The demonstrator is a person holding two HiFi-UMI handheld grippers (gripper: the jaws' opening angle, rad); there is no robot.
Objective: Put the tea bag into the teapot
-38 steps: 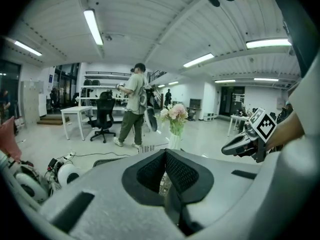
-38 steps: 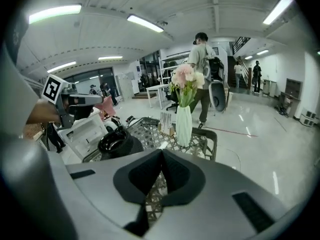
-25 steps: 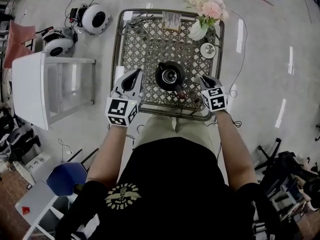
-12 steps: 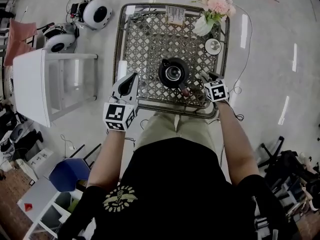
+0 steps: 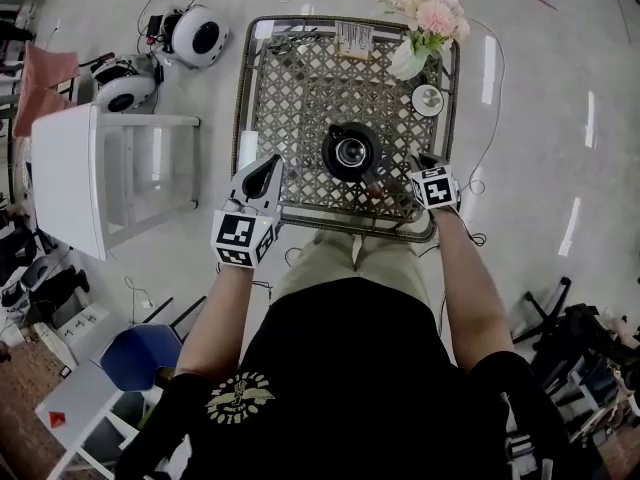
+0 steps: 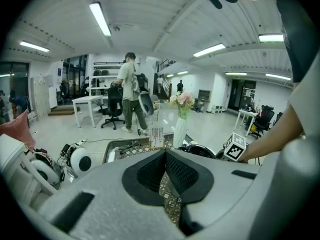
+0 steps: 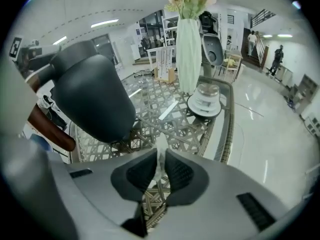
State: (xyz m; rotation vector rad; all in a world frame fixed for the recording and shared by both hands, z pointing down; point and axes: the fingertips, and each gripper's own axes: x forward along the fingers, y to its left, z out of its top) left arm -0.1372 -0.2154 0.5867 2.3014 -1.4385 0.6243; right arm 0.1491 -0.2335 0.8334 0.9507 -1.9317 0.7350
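1. While the left gripper (image 5: 262, 175) hangs at the near-left edge of the lattice table (image 5: 243, 118), jaws pressed together on nothing, it's out of this play.
2. Centre stage: the black teapot (image 5: 350, 153), lid off, mouth facing up.
3. Over to the right gripper (image 5: 418, 168): its jaws have just been closing and now pinch the pale tea bag (image 7: 159, 164) low over the tabletop. The teapot stands just to its left, so this looks like the nearer hand.

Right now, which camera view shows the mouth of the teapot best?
The head view: it looks down into the teapot, so the round open mouth is plain. The right gripper view shows only its dark side, close up, and no mouth. The left gripper view shows just a thin strip of its top.
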